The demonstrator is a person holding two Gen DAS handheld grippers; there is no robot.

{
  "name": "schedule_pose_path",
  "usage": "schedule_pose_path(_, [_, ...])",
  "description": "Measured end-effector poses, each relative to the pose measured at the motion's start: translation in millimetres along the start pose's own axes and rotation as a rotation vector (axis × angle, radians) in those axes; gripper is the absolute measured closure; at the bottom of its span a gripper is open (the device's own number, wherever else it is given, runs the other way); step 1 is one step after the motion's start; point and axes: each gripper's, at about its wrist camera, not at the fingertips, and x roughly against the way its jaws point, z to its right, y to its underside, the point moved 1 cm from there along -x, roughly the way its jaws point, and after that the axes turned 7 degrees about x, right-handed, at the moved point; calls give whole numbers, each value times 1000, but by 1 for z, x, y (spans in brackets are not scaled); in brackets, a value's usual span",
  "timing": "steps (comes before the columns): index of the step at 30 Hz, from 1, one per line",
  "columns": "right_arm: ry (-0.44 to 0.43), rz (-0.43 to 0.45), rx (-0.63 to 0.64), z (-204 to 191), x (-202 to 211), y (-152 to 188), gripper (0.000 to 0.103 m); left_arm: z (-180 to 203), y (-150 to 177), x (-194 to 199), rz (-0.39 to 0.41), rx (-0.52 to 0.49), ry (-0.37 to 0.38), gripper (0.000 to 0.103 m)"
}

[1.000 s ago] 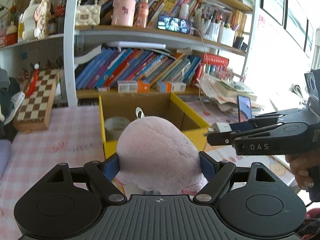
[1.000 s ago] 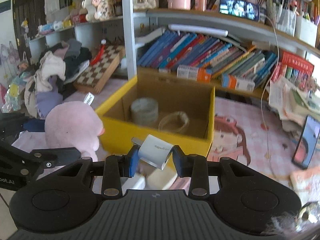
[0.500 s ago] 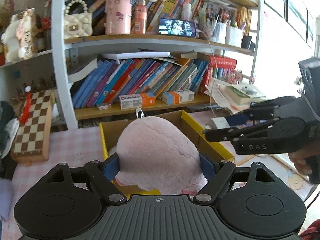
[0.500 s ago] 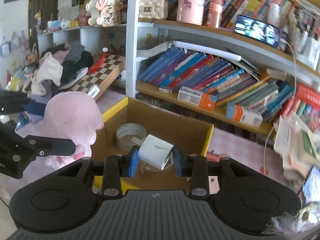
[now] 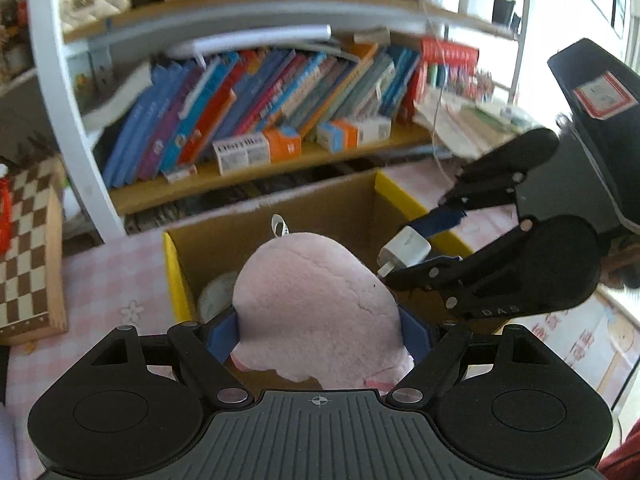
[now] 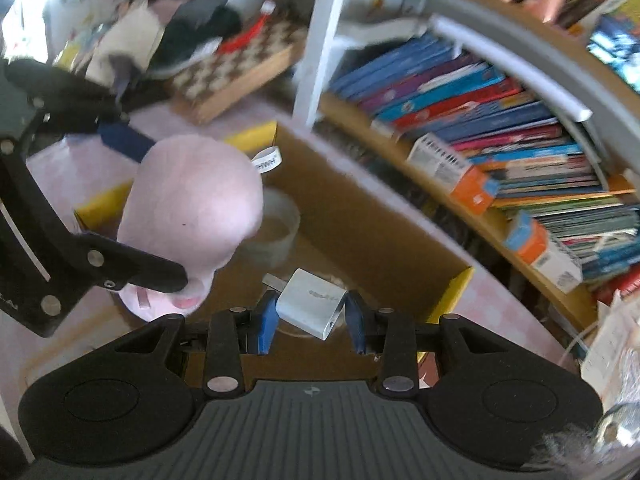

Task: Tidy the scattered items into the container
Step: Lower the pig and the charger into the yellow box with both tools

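1. Left claw [image 5: 318, 338] clamped on pink plush [image 5: 316, 312], hanging over the near-left part of the yellow-rimmed box [image 5: 394, 192]; box lies below & fwd.
2. Right claw [image 6: 311, 316] pinches white charger [image 6: 310, 308], over box's near-right corner; prongs point left.
3. Right view shows tape roll [image 6: 276, 226] on box floor whole; left view mostly hides it behind plush.

Fuzzy cloth plush [image 5: 316, 300]; smooth plastic charger [image 6: 310, 303]; matt cardboard box [image 5: 320, 208].

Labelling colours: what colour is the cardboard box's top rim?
Yellow rim on the brown cardboard box; right wrist view shows it best.
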Motion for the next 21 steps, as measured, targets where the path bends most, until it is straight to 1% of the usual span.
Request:
schedule_pose_path(5, [-82, -98, 89, 6, -31, -3, 69, -2, -6, -26, -109, -58, 1, 20])
schedule_pose_path(11, [-94, -156, 169, 5, -53, -6, 69, 1, -9, -49, -216, -119, 3, 19])
schedule_pose_path(14, [-131, -198, 198, 4, -62, -5, 69, 4, -7, -59, -268, -147, 15, 19])
schedule_pose_path(16, [-159, -228, 225, 2, -67, -3, 69, 5, -5, -64, -294, -162, 19, 19])
schedule_pose_path(21, [-234, -277, 279, -7, -75, 1, 69, 2, -7, -66, -336, -152, 49, 19])
